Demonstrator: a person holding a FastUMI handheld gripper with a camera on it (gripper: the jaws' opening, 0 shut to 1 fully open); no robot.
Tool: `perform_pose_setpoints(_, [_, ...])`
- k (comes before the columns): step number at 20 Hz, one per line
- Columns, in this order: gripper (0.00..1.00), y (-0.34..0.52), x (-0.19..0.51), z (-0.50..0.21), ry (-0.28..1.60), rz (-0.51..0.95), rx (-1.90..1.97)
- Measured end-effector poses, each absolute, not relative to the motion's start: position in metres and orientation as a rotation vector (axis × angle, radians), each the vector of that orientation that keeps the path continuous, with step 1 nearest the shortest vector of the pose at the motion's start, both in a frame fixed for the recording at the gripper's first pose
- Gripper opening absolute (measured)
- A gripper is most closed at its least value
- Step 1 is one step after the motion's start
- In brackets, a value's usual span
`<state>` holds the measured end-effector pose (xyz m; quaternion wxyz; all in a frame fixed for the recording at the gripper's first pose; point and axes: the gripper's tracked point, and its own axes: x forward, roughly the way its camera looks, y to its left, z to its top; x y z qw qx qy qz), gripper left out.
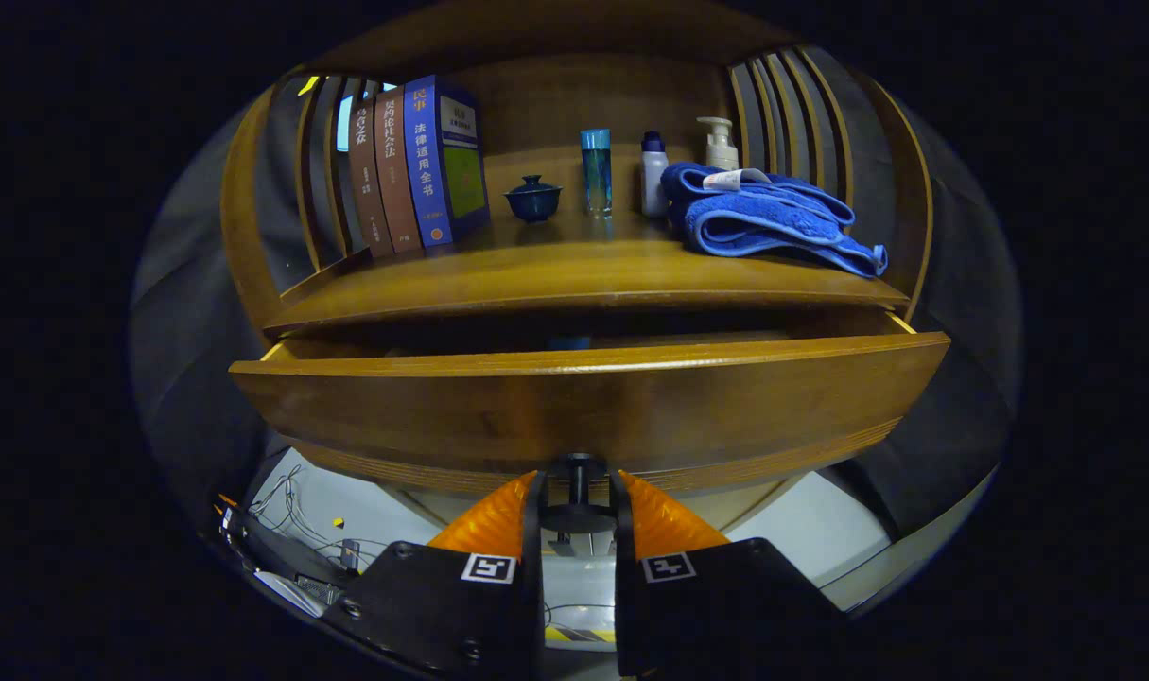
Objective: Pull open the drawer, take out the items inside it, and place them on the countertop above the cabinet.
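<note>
Tongs [579, 492] clenched on the dark round knob [578, 490] under the lower edge of the drawer front, one finger pressing each side of its stem. Drawer [593, 402] pulled partway out of the wooden cabinet, its front standing clear of the bench edge, a dark gap open between the two. Contents mostly hidden in shadow; only a small blue shape [570, 342] peeking above the drawer's top edge near the middle, too dim to identify.

On the bench [498, 274] above: a row of upright books [421, 165] near the left back corner, leaning slightly against the slatted left side. Small dark-blue lidded cup [533, 198] just right of the books, apart from them. Tall blue-tinted glass bottle [596, 171] next, near the back middle. White bottle with a dark cap [653, 173] beside that, touching or nearly touching a crumpled blue towel [768, 219] heaped toward the right edge. White pump dispenser [721, 144] behind the towel, by the right back corner.

Below the drawer, pale floor with loose cables [295, 501] off to the left.
</note>
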<state>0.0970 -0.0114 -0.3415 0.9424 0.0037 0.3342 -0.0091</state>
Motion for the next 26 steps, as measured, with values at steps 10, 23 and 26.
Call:
perform_pose_setpoints(10, [0.33, -0.013, 0.011, -0.333, 0.725, -0.023, 0.020])
perform_pose_setpoints(23, [0.33, -0.014, -0.038, -0.341, 0.798, -0.047, 0.043])
perform_pose_setpoints(26, [0.45, -0.014, -0.040, -0.338, 0.800, -0.053, 0.043])
